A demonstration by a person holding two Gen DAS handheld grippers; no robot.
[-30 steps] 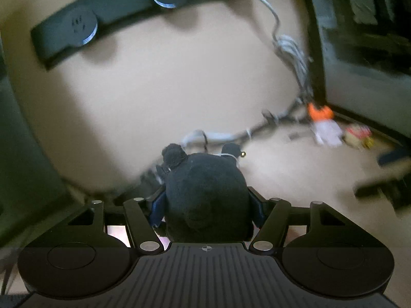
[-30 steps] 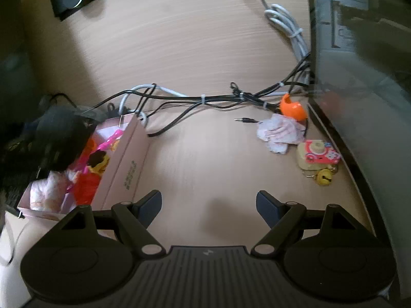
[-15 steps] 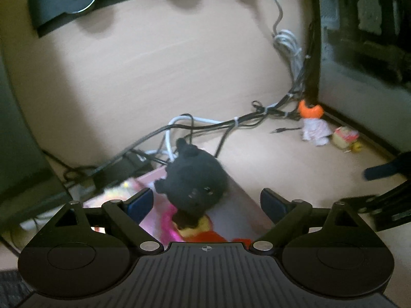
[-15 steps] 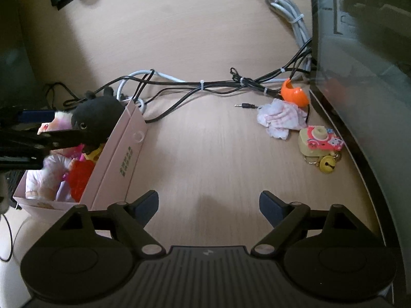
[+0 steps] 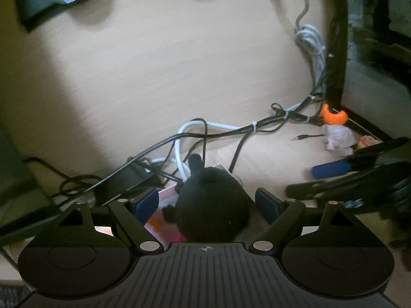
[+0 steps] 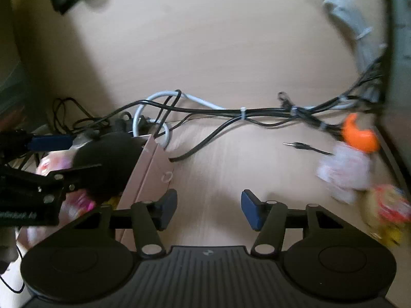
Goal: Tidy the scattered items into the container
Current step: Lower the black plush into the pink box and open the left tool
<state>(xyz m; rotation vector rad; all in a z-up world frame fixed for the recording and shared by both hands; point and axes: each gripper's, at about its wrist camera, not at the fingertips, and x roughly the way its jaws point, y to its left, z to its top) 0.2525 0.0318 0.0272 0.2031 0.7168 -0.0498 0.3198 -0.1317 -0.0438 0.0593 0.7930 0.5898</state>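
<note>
Left gripper [image 5: 208,202] jaws spread and narrowing, pads clear of the black plush [image 5: 213,205], which sits between them in the pink box [image 6: 151,169] atop other toys. Right gripper [image 6: 209,209] jaws closing on nothing, only bare desk [image 6: 205,51] between. Orange toy [image 6: 359,136], white cloth [image 6: 344,172] and yellow-red toy [image 6: 388,208] lie scattered right of it, near the cables [image 6: 257,113]

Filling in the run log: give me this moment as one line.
left gripper: closing, pads clear of black plush in pink box | right gripper: closing, empty | orange toy, camera toy still out
</note>
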